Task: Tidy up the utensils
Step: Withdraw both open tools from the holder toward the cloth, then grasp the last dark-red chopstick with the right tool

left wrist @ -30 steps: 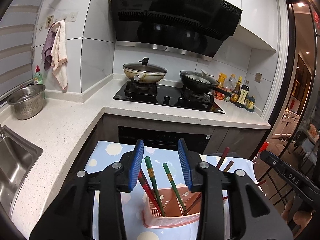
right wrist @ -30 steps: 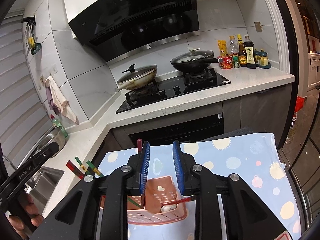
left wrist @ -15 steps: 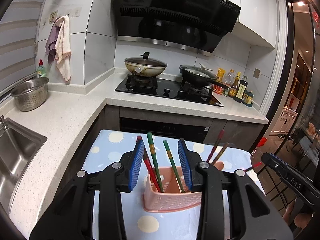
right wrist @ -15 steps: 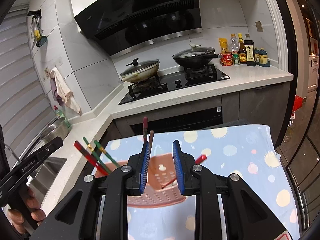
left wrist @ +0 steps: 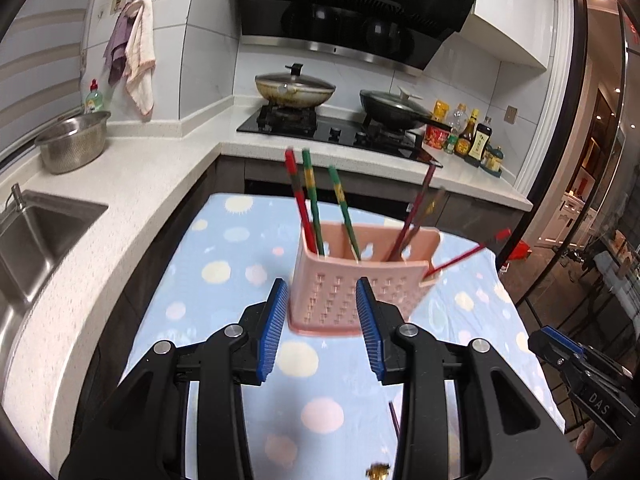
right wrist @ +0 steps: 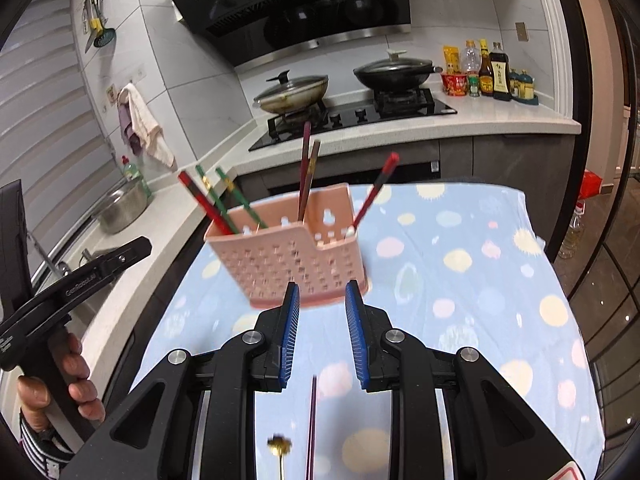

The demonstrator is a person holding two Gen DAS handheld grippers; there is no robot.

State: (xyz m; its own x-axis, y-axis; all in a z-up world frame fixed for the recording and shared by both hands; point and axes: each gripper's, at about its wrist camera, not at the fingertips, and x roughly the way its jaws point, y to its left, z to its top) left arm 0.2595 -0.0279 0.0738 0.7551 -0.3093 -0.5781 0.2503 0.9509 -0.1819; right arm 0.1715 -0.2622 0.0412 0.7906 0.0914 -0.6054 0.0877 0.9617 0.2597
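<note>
Left wrist view, left hand-held gripper point(left wrist: 322, 320) part-open, empty, near pink holder point(left wrist: 352, 280)

Both the left gripper point(left wrist: 322, 320) and the right gripper point(right wrist: 319, 322) are pointed forward and downward with blue-padded jaws parted and nothing clamped, the left handle being gripped by a bare hand point(right wrist: 60, 380).

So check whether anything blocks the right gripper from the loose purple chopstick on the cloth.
Nothing visible does. The purple chopstick lies flat on the dotted cloth directly below the right gripper, whose jaws stand apart and empty. The pink basket stands farther off, beyond it.
</note>
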